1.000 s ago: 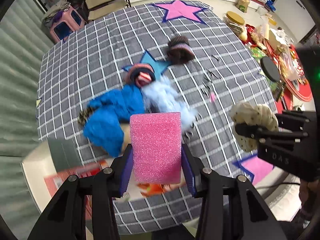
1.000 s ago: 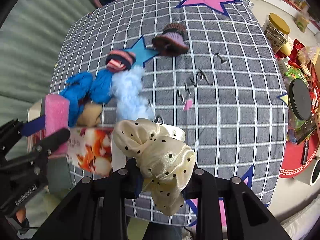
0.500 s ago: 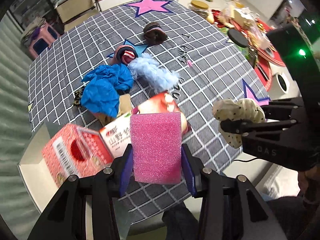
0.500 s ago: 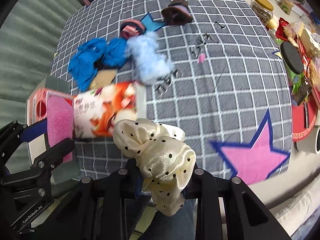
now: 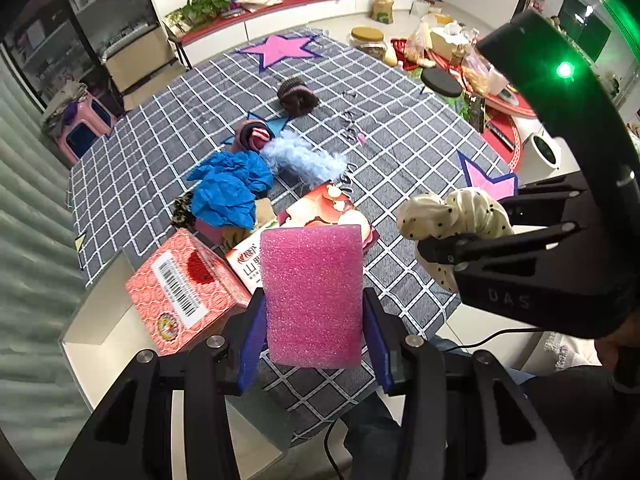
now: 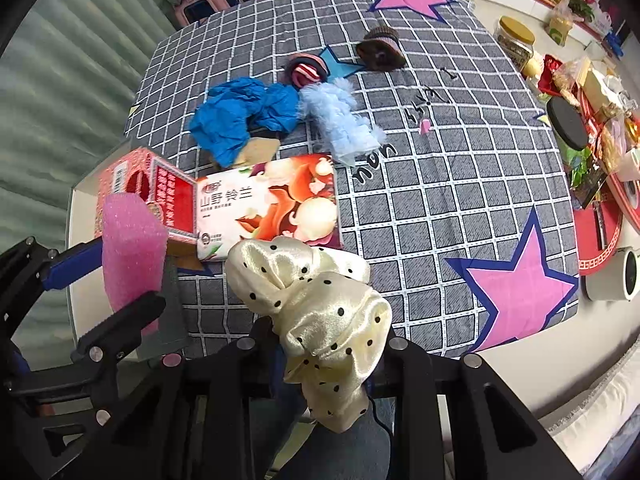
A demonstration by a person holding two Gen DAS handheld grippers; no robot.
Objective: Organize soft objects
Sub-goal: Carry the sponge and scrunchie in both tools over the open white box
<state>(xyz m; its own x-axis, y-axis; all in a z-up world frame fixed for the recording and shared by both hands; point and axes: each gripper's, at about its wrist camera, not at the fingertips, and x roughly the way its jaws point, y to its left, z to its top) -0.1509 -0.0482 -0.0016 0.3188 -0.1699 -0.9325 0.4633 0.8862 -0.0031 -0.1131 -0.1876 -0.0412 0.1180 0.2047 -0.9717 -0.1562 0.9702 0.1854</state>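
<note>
- Left gripper [image 5: 314, 308]: clenched on pink sponge [image 5: 314, 294], held above the near table edge.
- Right gripper [image 6: 324, 344]: clamped on cream dotted scrunchie [image 6: 316, 304], also over the near edge.
- Left view only: barcode face of red box [image 5: 184, 290].
- Right view only: open flap of that box, full print on flat carton [image 6: 272, 204].
- Farther out on checked cloth [image 6: 440, 184]: blue rag [image 6: 240, 114], pale-blue fluffy piece [image 6: 340, 120], two knitted items, well apart from both grippers.

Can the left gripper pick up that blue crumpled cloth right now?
Probably not: the left gripper has its jaws shut on the pink sponge, and it hangs off the table edge, apart from the blue cloth.
</note>
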